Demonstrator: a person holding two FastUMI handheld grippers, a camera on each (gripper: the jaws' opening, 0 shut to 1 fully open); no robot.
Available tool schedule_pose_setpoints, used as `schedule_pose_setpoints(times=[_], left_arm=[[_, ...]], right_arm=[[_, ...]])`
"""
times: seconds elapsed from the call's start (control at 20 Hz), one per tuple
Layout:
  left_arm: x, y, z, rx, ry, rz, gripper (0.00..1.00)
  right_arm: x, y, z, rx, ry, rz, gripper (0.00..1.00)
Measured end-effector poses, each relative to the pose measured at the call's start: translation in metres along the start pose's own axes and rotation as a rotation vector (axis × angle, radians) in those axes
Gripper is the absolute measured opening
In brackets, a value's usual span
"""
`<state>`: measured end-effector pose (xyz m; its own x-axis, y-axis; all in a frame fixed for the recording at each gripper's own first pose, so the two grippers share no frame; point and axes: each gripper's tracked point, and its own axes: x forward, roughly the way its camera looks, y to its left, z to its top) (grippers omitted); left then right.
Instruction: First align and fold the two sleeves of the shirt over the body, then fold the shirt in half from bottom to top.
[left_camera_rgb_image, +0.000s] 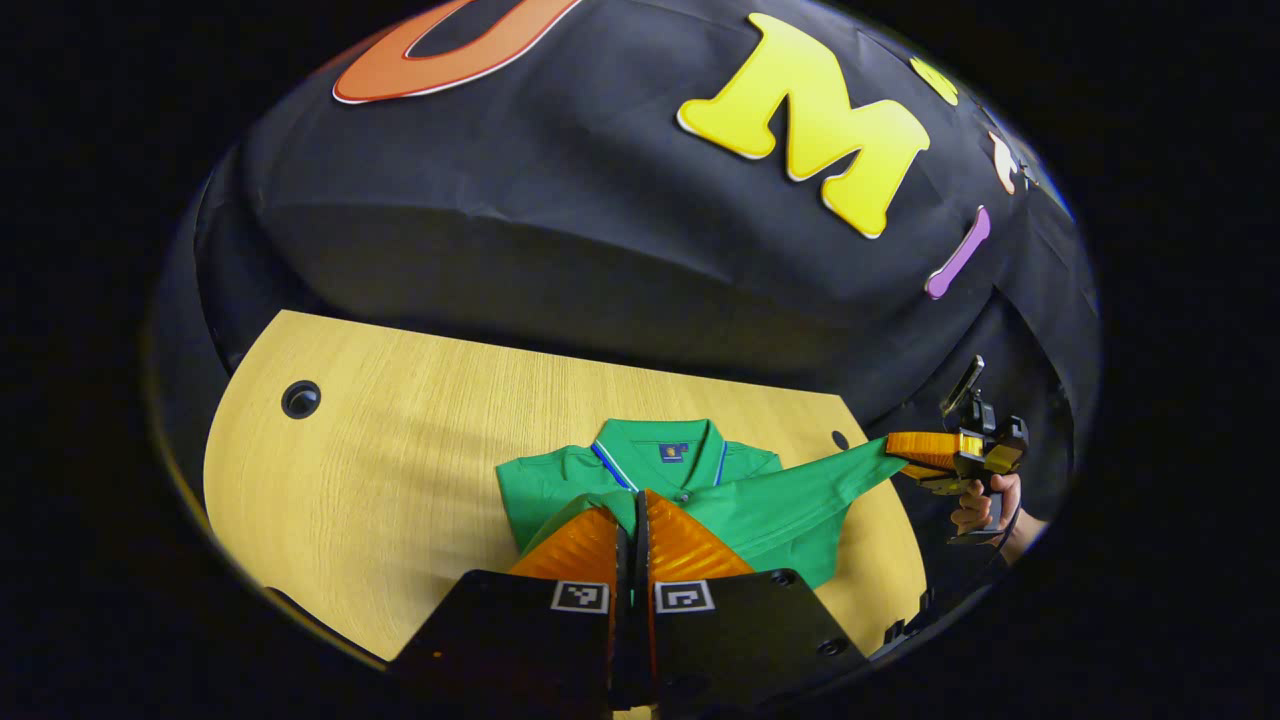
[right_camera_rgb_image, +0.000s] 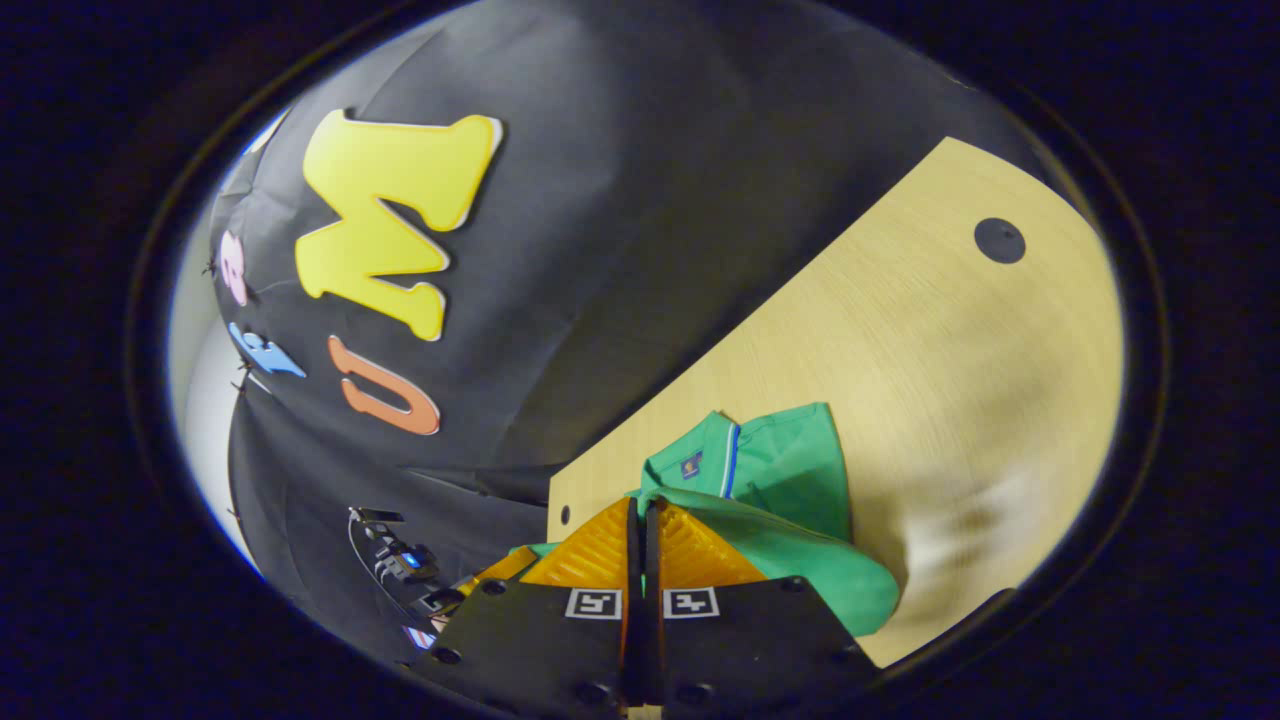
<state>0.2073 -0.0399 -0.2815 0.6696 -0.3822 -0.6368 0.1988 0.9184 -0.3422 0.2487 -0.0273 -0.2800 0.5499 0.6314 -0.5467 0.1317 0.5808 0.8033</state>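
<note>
My left tongs are closed, the two fingers pressed together with green cloth pinched at their tips, pointing forward and slightly down. My right tongs are closed the same way, fingers together on a fold of the same cloth. From the left gripper view, the right tongs sit off to the side and higher, roughly level, pointing inward with the cloth stretched taut from their tip. My hand wraps the handle beneath them, fingers curled round it.

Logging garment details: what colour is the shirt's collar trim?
Blue and white stripes on the green shirt's collar, clearest in the left gripper view.
</note>
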Motion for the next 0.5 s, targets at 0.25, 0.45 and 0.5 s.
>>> schedule_pose_setpoints(times=[0.25, 0.45, 0.5], left_arm=[[0.051, 0.027, -0.027, -0.016, 0.051, 0.071, 0.03], [0.073, 0.039, -0.046, -0.033, 0.093, 0.103, 0.03], [0.076, 0.041, -0.049, -0.037, 0.103, 0.108, 0.04]], right_arm=[[0.052, -0.037, 0.003, -0.015, 0.03, -0.073, 0.01], [0.073, -0.059, 0.006, -0.117, 0.013, -0.173, 0.01], [0.076, -0.059, 0.009, -0.149, -0.001, -0.193, 0.0]])
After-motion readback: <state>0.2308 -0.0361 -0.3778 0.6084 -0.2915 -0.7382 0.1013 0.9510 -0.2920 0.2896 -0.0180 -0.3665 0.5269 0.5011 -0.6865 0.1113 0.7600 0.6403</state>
